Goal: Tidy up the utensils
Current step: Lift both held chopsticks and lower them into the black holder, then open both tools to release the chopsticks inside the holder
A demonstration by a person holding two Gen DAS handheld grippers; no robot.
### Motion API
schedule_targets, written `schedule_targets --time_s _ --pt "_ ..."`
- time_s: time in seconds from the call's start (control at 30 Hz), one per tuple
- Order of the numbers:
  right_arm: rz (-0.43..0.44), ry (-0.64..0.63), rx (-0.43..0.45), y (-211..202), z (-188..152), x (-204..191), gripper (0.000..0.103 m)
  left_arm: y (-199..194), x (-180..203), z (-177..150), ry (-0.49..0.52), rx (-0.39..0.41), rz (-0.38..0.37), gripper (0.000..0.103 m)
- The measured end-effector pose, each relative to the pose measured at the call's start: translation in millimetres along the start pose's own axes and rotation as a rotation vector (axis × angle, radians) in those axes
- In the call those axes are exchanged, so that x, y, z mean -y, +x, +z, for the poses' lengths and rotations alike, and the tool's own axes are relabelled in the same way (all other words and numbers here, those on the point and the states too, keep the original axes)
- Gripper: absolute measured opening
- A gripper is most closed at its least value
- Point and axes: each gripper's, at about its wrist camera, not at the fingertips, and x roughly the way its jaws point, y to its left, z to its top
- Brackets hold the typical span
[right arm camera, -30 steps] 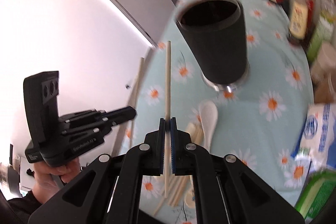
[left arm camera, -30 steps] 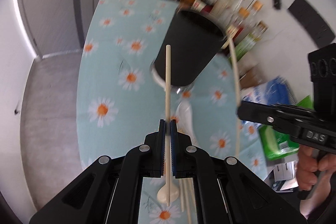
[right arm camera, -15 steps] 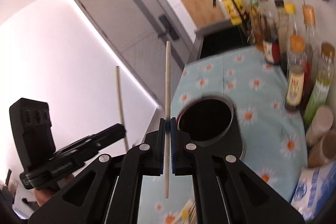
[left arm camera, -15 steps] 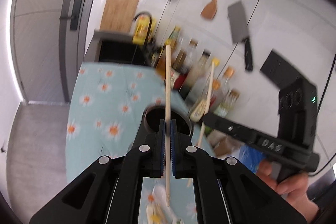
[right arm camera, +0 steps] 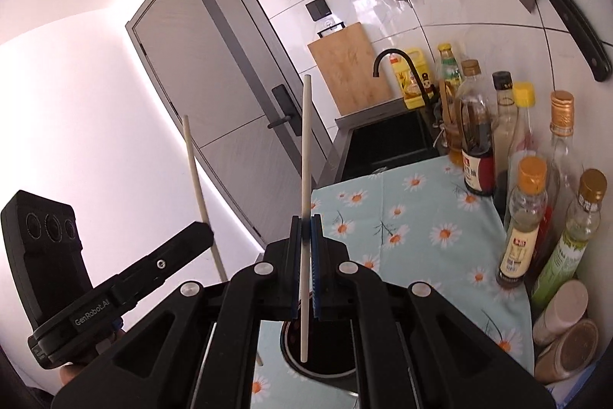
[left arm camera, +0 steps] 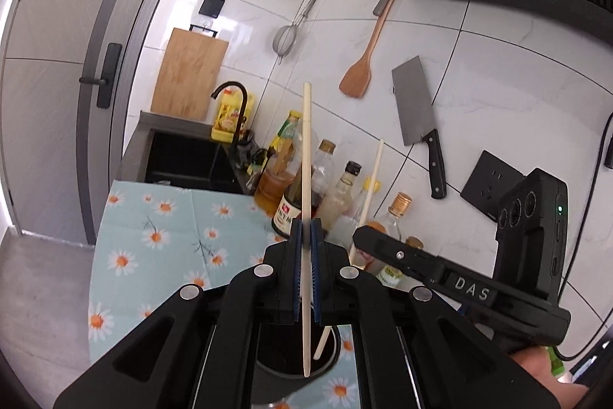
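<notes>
My left gripper is shut on a pale chopstick held upright, its lower end over the mouth of the black cup. My right gripper is shut on a second chopstick, also upright, with its lower tip in the opening of the black cup. In the left wrist view the right gripper stands close on the right with its slanted chopstick reaching into the cup. In the right wrist view the left gripper is on the left with its chopstick.
The cup stands on a daisy-print cloth. Several sauce bottles line the wall on the right. A black sink with a faucet lies beyond. A cutting board, cleaver and wooden spatula are on the wall.
Both grippers rose and tipped up from looking down at the table to nearly level. The cup slid from ahead to beneath them, and both chopstick tips now hang at its mouth.
</notes>
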Motion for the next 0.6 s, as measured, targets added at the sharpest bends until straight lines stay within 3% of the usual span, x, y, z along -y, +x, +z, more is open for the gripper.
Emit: schedule_targets --time_s 0.3,0.6 --pt "-0.061 0.012 -0.007 18.9 -18.6 13.8 0.006 23.0 -10.7 -14.5 -0.010 0.008 -0.025 0.004" --pt "-0.070 0.044 -0.043 23.3 -30.4 23.0 0.006 40.6 -7.3 -40.6 0.045 -0.052 0.045 0.005"
